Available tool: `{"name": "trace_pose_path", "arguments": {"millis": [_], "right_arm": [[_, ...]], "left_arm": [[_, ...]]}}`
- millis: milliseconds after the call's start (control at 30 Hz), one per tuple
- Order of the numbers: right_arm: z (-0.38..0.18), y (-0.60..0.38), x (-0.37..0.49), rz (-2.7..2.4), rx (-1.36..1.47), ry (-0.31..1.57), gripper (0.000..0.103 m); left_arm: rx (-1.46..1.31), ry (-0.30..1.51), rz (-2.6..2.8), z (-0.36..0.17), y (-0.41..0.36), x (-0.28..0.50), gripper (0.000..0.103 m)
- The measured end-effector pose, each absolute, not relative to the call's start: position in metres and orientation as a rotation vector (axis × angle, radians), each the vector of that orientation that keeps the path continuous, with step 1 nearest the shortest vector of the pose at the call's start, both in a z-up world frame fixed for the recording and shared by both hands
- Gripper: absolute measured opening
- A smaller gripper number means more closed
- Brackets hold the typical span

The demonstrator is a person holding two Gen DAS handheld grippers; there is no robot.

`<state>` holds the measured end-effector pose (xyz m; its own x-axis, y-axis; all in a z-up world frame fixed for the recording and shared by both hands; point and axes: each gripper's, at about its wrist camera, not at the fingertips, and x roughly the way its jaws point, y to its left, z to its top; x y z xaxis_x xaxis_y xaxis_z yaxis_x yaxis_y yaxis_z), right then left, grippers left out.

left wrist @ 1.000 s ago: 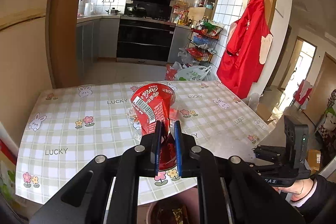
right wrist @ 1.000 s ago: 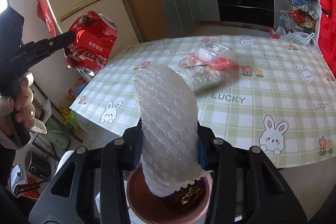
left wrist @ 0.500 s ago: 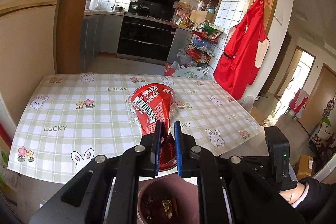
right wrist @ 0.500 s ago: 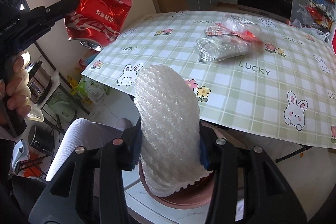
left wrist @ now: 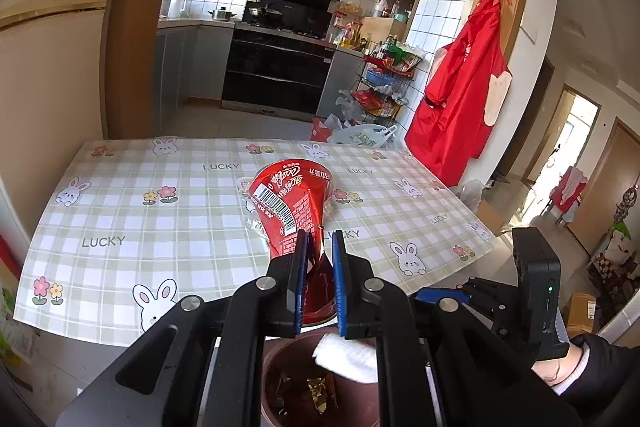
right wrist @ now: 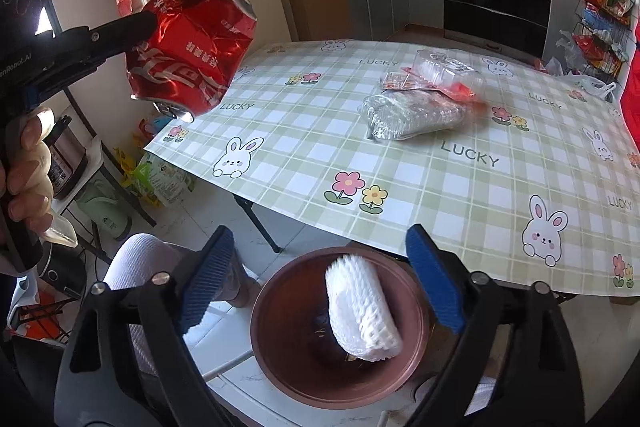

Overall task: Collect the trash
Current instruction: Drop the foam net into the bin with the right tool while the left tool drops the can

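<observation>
A crushed red cola can (left wrist: pixel 292 203) is pinched at its lower end by my left gripper (left wrist: pixel 320 255), which is shut on it above the brown bin (left wrist: pixel 276 359). In the right wrist view the can (right wrist: pixel 188 47) hangs at the upper left, off the table's corner. My right gripper (right wrist: pixel 320 233) is over the bin (right wrist: pixel 264 307), its jaws opening wide, their blue pads touching nothing. The white foam net (right wrist: pixel 360 311) lies loose in the bin below them; the same foam net (left wrist: pixel 344 351) also appears in the left wrist view.
A table with a green checked cloth (right wrist: pixel 480 187) stands just beyond the bin. On it lie a silvery plastic bag (right wrist: pixel 416 115) and a clear tray with a red label (right wrist: pixel 444 71). A person's knee (right wrist: pixel 140 255) is left of the bin. A red apron (left wrist: pixel 460 99) hangs right.
The right jaws spread wide and the foam net dropped out of them into the bin. The left gripper drew back with the can until it was over the bin.
</observation>
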<state>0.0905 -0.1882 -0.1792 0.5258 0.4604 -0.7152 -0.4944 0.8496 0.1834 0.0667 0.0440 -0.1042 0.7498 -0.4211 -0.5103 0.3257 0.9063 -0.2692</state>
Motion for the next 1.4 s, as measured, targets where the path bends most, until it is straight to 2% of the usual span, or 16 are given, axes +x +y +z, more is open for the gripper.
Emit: {"name": "trace_pose_path", "arguments": {"millis": [167, 333, 567, 967, 1333, 1400], "right_arm": [[-0.161, -0.205, 0.091, 0.482, -0.015, 0.774, 0.097], [-0.140, -0.225, 0.087, 0.353, 0.020, 0.652, 0.097], [-0.123, -0.258, 0.087, 0.218, 0.033, 0.591, 0.097], [-0.108, -0.314, 0.083, 0.130, 0.071, 0.562, 0.097], [-0.110, -0.314, 0.081, 0.126, 0.068, 0.569, 0.097], [-0.111, -0.314, 0.081, 0.129, 0.069, 0.571, 0.097]], "left_arm": [[-0.173, 0.607, -0.404, -0.107, 0.043, 0.065, 0.012], [-0.207, 0.651, -0.425, -0.120, 0.037, 0.059, 0.012], [-0.188, 0.723, -0.493, -0.137, 0.012, 0.057, 0.012], [-0.168, 0.821, -0.622, -0.157, -0.039, 0.059, 0.012], [-0.149, 0.837, -0.646, -0.159, -0.055, 0.062, 0.013], [-0.139, 0.839, -0.646, -0.159, -0.057, 0.063, 0.023]]}}
